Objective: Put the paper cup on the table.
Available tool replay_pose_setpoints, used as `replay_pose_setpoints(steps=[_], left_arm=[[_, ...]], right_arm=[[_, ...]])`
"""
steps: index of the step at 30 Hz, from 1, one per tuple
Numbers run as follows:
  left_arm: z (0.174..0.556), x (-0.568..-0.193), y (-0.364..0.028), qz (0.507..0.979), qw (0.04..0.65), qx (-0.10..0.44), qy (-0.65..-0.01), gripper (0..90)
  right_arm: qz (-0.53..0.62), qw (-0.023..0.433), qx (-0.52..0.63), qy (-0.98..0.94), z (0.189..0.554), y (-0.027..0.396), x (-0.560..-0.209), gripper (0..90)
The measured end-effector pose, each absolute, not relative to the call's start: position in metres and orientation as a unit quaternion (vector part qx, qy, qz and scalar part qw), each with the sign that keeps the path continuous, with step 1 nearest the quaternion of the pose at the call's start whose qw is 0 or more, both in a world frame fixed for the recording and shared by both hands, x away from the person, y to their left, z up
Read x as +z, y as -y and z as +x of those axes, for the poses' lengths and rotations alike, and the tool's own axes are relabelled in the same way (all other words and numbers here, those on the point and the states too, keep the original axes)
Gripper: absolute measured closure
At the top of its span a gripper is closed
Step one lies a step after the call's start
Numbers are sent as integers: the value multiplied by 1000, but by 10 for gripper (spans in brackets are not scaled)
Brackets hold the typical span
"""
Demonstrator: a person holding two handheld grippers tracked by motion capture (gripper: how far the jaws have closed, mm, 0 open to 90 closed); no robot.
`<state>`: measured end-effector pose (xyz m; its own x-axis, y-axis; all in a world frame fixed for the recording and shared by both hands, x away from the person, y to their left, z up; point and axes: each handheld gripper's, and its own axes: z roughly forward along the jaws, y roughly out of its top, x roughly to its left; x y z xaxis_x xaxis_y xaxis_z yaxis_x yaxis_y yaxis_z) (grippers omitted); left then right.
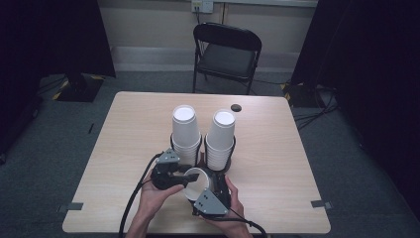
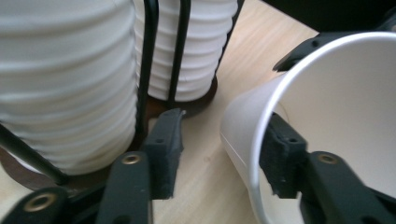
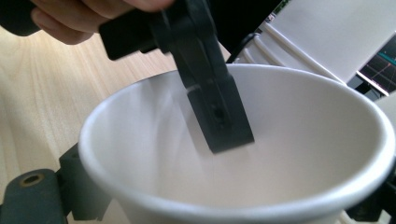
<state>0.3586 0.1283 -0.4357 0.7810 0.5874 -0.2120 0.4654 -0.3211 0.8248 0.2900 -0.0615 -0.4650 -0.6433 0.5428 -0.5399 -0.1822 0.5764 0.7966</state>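
Loose white paper cup (image 1: 197, 182) lies tilted, mouth leftward, body clamped in the right gripper (image 1: 214, 191); left gripper (image 1: 174, 174), jaws half-wide, straddles its rim without pinching.

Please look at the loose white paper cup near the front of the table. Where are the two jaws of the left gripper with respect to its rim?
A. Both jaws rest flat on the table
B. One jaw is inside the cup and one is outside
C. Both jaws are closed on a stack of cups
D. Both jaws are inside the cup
B: in the left gripper view, the cup has one jaw of the left gripper inside its rim, the other outside with a gap to the wall.
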Motion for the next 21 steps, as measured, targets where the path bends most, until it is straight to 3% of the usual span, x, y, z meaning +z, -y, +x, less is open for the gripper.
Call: replay_pose_setpoints(steps=[7,21], left_arm=[[349,-431,-130,782,530,95,-315,338],[339,-431,-142,751,568,120,-315,232]], right_arm=[[154,399,462,-777,292,73,-463,106],[201,368,477,-772,297,86,-463,106]])
